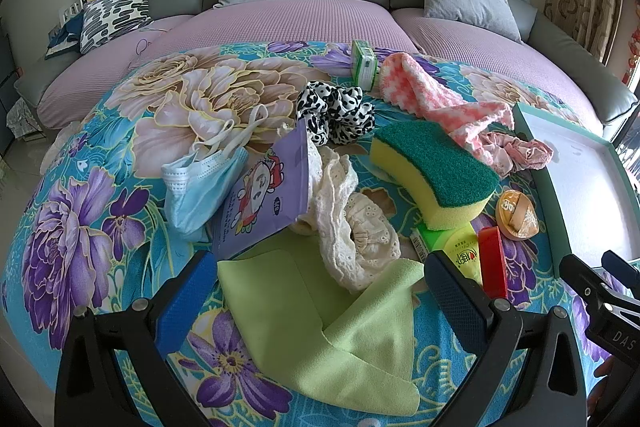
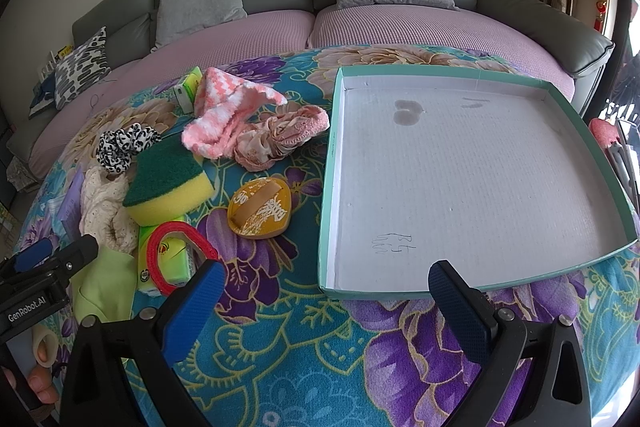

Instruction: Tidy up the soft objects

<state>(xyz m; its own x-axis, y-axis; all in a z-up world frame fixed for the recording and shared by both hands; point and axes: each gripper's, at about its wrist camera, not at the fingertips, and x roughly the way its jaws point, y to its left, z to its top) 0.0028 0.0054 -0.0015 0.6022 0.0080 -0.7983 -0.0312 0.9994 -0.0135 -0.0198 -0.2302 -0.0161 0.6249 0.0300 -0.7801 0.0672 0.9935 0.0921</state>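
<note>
A light green cloth [image 1: 320, 323] lies flat and partly folded at the near edge of the pile. Touching its far edge is a cream lace piece [image 1: 352, 223], bunched up. Left of that, a blue face mask [image 1: 196, 183] lies crumpled with its ear loops spread. A black-and-white spotted scrunchie [image 1: 334, 115] sits further back. A yellow sponge [image 1: 432, 175] with a green scrub top rests tilted beside it. Behind the sponge a pink-and-white fuzzy cloth [image 1: 424, 91] lies draped, meeting a crumpled pink lace scrunchie [image 1: 516, 153]. The white tray [image 2: 460, 183] with teal rim sits to the right, holding nothing.
</note>
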